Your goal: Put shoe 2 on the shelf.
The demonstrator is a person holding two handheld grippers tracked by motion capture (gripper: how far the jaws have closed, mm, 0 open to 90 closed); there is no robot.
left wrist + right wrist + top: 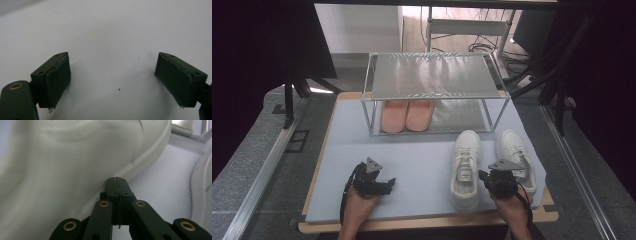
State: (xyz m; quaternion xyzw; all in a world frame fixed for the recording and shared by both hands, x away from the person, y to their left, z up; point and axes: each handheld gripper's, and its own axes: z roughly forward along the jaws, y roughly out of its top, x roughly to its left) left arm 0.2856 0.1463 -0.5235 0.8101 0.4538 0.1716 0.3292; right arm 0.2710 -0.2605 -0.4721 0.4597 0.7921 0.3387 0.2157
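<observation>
The closed right gripper [117, 180] was seemingly pressed against the left sneaker [465, 170], unheld; reopening was needed for grasping.

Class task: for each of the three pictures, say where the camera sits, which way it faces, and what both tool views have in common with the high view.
High view: above the person's side, facing forward and down on the table, shoe rack, white shoes; both forearms show.
Left gripper view: on the left tool, facing the bare table; jaws wide apart.
Right gripper view: on the right tool, jaws together beside a white shoe.
Shared: the pale table surface.
</observation>
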